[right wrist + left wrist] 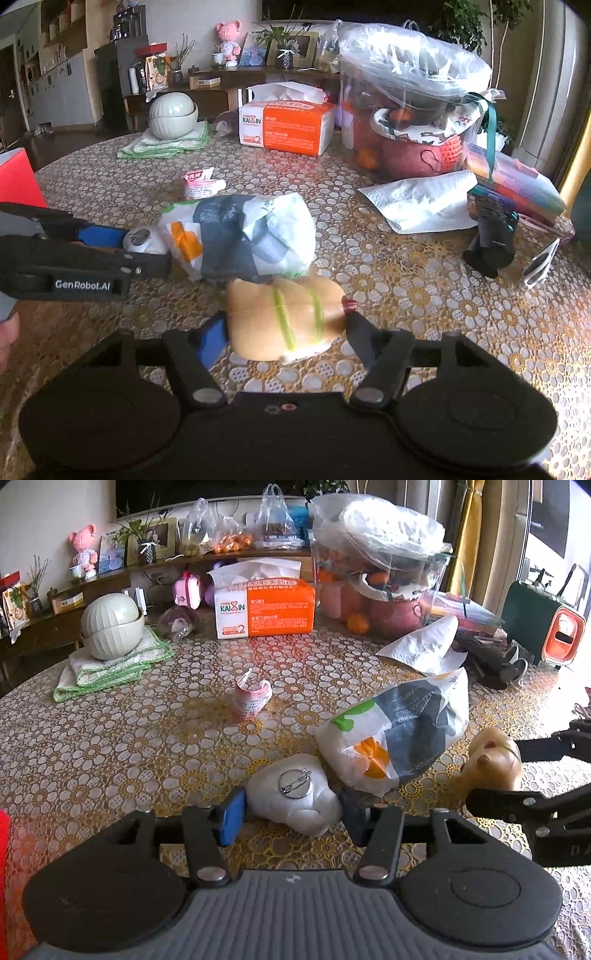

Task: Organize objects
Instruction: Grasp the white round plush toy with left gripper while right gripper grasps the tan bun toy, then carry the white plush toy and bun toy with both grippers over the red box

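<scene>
Nearby, open tablecloth point(110, 746) left of white plush point(291, 797)

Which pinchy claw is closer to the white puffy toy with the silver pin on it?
The left. The left gripper has its jaws on either side of the white plush badge. The right gripper sits off to the side, jaws around the tan plush.

The left gripper point(291, 814) has its jaws on either side of a white plush badge point(295, 799), pin-back up, on the bench point(110, 746). At two o'clock from it lies a printed paper bag point(399, 734). At three o'clock the right gripper point(517, 771) clasps a tan plush toy point(493, 760). A pink cup point(251, 699) stands at twelve o'clock.
</scene>
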The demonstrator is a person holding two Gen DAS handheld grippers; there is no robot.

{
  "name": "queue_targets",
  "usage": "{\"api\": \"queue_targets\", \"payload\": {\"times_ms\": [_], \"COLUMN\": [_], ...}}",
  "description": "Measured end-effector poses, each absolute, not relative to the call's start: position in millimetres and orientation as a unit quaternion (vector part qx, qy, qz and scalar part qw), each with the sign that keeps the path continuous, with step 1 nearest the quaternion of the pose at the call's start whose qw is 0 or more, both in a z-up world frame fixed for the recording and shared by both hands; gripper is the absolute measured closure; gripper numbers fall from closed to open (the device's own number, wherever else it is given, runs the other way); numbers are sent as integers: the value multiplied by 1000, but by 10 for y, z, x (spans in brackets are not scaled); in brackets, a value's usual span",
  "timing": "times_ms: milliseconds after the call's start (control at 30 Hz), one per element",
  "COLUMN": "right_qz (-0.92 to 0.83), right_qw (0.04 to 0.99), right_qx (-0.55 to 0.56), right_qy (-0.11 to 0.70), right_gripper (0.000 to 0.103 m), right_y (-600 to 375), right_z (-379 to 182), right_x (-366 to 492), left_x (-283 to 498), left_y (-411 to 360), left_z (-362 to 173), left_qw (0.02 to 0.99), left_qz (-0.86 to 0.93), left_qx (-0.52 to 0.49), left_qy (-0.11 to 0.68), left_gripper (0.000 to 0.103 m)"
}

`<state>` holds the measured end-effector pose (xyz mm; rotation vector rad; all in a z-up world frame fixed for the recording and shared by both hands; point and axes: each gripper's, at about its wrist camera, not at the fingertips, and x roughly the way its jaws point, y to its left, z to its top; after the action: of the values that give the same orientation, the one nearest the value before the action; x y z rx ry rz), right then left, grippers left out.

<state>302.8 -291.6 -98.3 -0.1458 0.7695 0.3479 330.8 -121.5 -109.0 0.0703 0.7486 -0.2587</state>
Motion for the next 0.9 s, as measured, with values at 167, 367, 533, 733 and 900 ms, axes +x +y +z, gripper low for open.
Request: {"api": "queue_targets", "payload": {"times_ms": [167,367,533,733,900], "right_qz": [165,178,190,206,218], "right_qw": [910,911,912,912,911], "right_qx": [-67,-73,-72,-78,-90], "right_qy": [373,364,356,347,337], "right_gripper": [37,37,37,36,36], "right_y": [-2894,-2834,-2755,-2614,-2433], "right_z": [-899,-696,-502,-270,-87], "right_x": [2877,2613,2363,2019,1766], "left_x": [3190,2910,2610,2223,1895], "left_y": [-1162,-1097,-997,-796,-560], "left_z": [-1018,-862,-658,-399,-209], "left_qw": [923,920,918,919,921], "left_qz": [-123,-129,-140,-148,-147], "left_qx": [24,20,16,4,-6], "left_qy": [365,369,370,366,360], "left_gripper": [51,51,51,51,51]}}
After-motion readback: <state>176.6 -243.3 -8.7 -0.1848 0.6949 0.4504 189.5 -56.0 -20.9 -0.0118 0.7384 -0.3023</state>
